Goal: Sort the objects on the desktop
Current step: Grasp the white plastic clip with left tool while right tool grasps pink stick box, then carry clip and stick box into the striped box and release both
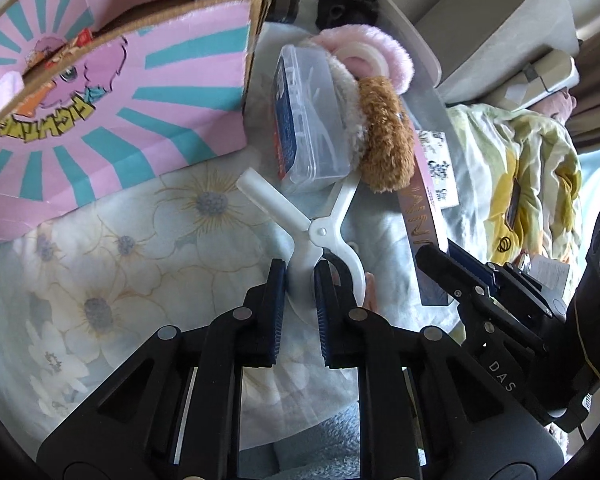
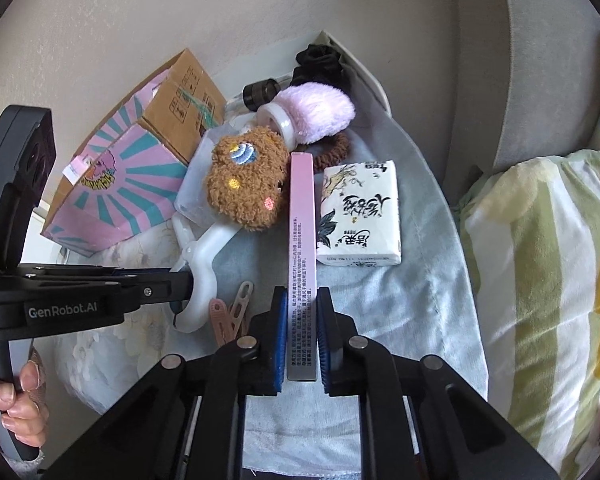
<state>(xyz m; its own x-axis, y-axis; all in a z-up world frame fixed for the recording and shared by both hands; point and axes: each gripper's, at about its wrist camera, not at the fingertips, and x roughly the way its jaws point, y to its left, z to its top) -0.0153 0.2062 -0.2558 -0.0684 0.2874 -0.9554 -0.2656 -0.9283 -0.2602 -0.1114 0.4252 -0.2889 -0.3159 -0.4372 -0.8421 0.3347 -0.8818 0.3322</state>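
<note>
Pick step: left gripper pinches the white clip between its pads, right gripper clamps the pink box; next, lift both clear.

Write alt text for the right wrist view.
The right hand-held gripper is shut on a long pink box lying on a pale blue cloth. To its left, the left hand-held gripper clamps a white plastic clip; a brown plush toy and a tissue pack lie beyond.
</note>
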